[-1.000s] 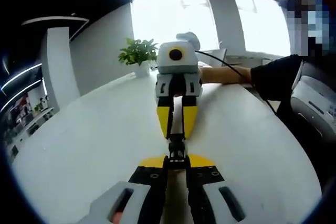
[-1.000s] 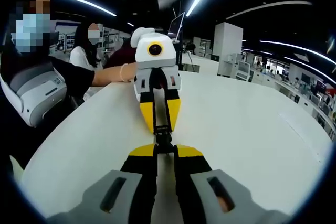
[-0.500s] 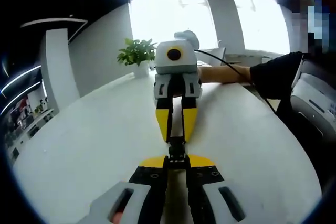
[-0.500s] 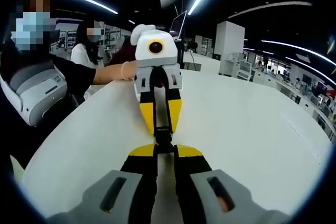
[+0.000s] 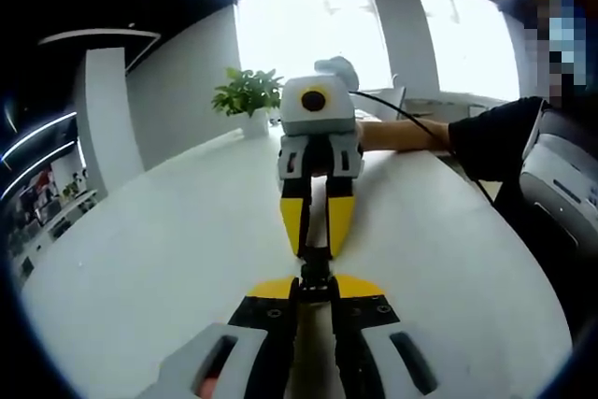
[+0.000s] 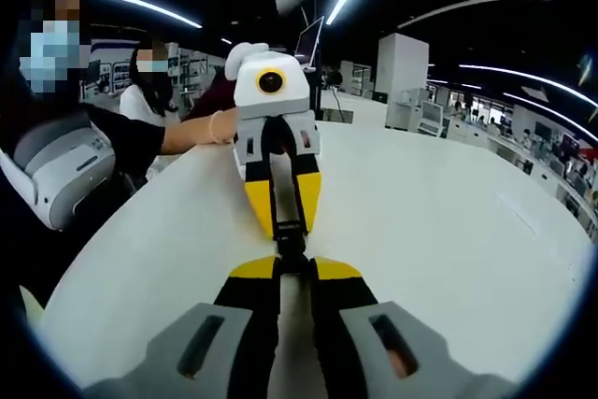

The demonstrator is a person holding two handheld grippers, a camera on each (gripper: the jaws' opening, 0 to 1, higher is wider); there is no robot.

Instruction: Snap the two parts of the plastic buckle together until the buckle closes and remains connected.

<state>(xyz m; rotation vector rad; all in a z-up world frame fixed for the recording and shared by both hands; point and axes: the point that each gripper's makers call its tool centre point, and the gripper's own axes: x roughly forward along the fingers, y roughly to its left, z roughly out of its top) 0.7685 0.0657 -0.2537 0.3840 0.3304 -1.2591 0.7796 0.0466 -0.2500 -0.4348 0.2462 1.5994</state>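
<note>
Facing tip to tip, left gripper (image 5: 315, 279) and right gripper (image 6: 291, 268) each clamp black buckle (image 5: 315, 268).

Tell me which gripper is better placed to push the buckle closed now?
Neither clearly: left gripper and right gripper each clamp one end of the black buckle, facing tip to tip above the white table.

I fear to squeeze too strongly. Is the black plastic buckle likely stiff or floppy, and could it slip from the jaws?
The buckle probably stays stiff: it spans both grippers without sagging. Small and thin, it seems light. Held only at its ends, it might twist or slip under sideways force.
</note>
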